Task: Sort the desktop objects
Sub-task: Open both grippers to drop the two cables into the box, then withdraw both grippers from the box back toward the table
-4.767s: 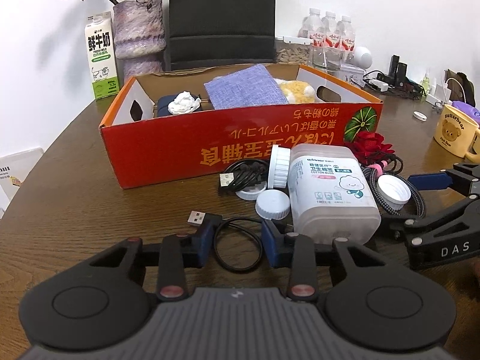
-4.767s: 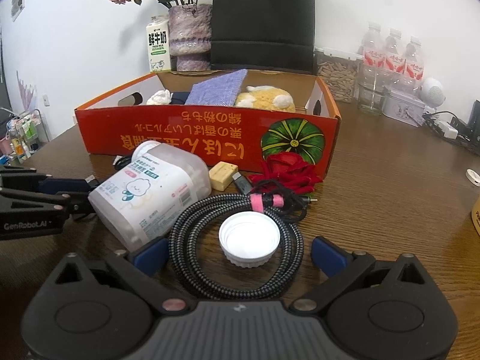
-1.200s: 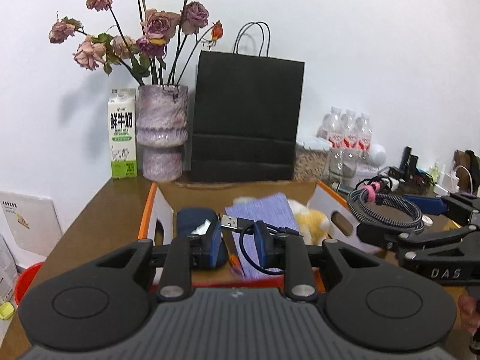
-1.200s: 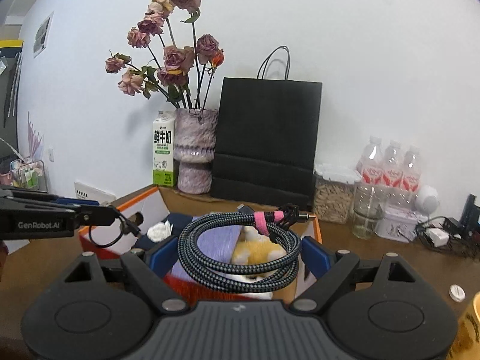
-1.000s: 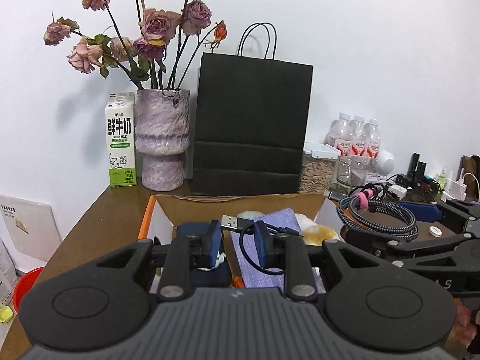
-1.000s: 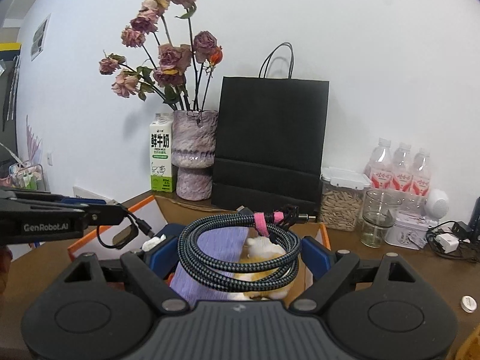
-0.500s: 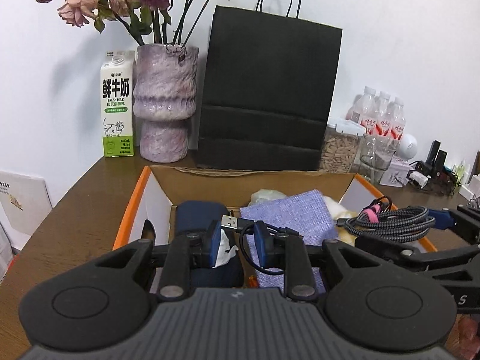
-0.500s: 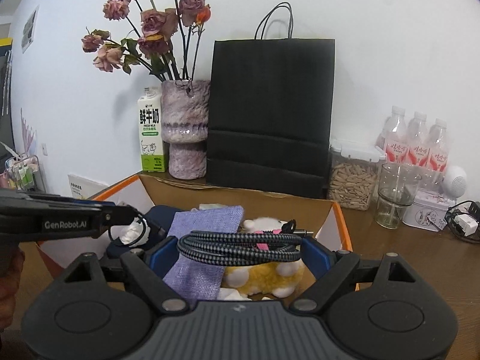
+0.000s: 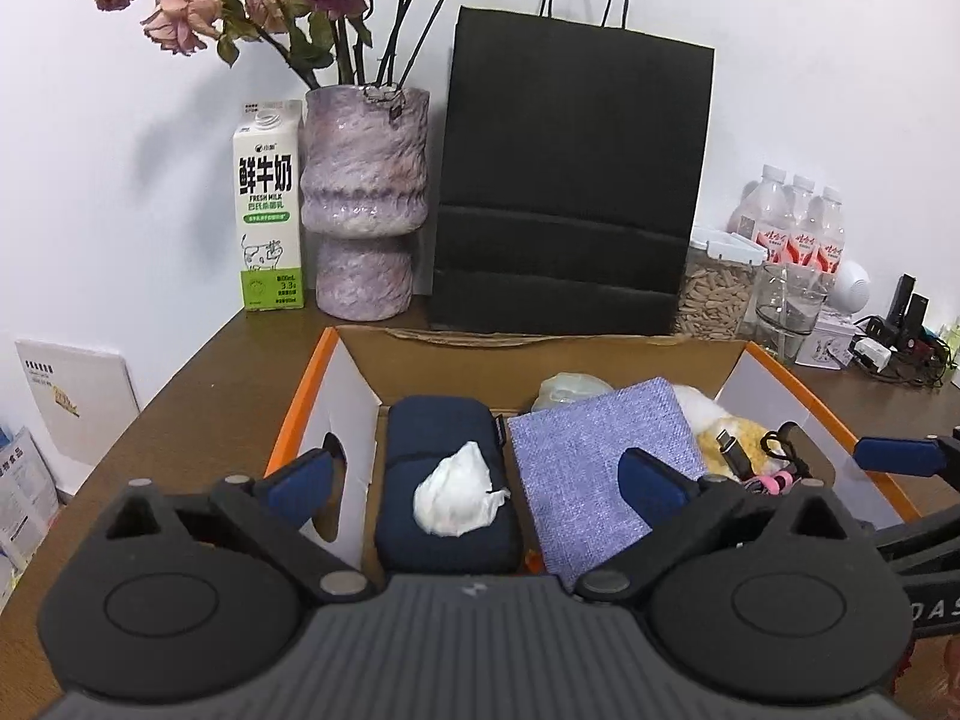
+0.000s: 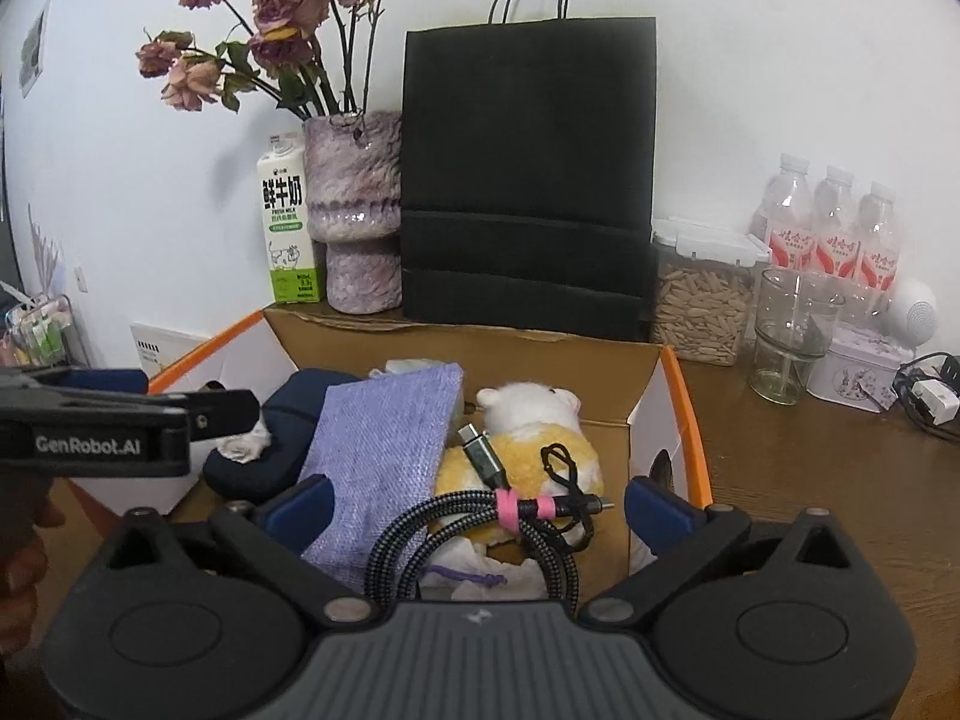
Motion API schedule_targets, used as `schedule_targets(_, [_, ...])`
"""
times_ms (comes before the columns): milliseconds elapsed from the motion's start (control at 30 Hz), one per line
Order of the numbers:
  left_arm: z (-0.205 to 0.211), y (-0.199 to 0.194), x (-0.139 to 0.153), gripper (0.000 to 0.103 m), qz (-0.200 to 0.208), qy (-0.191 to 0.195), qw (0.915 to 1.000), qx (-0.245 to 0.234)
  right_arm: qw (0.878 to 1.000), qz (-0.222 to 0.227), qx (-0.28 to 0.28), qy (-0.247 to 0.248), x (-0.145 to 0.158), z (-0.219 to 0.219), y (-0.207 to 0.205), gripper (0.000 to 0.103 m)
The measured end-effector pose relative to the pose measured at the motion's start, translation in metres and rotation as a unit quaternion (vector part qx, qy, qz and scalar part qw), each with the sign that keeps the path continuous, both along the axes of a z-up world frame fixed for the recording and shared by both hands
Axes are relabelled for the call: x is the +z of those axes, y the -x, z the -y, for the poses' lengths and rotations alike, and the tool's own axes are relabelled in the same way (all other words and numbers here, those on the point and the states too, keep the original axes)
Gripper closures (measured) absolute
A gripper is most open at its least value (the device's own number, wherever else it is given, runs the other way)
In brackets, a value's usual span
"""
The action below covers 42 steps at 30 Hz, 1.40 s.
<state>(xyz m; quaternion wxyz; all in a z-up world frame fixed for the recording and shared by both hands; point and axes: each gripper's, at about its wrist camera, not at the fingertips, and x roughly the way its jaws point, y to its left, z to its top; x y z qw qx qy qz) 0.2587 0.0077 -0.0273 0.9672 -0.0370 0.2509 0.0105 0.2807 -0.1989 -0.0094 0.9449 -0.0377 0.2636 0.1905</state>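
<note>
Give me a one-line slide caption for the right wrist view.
Open right gripper above the orange box, braided cable just released onto the plush toy inside.

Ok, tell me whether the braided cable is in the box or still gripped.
In the box: the braided cable lies on the plush toy, right gripper open around it, pads clear.

Both wrist cameras look closely down into the same orange box (image 9: 798, 387) (image 10: 690, 408), side by side.

Bright, even indoor light; sharp frames, fisheye-bent, dark-cornered edges.
</note>
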Motion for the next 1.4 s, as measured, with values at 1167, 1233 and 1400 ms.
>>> schedule_targets(1167, [0.0,0.06,-0.001,0.0,-0.01,-0.011,0.9999,-0.002,1.0,-0.009,-0.012,0.007,0.002,0.026,0.063,0.0])
schedule_targets(1233, [0.0,0.067,-0.003,0.0,-0.013,-0.01,0.9999,-0.002,1.0,-0.011,-0.012,0.01,0.0,0.028,0.07,0.0])
schedule_targets(1400, [0.0,0.081,-0.008,0.0,-0.022,-0.011,0.9997,-0.001,1.0,-0.02,-0.012,0.019,-0.007,0.033,0.089,0.0])
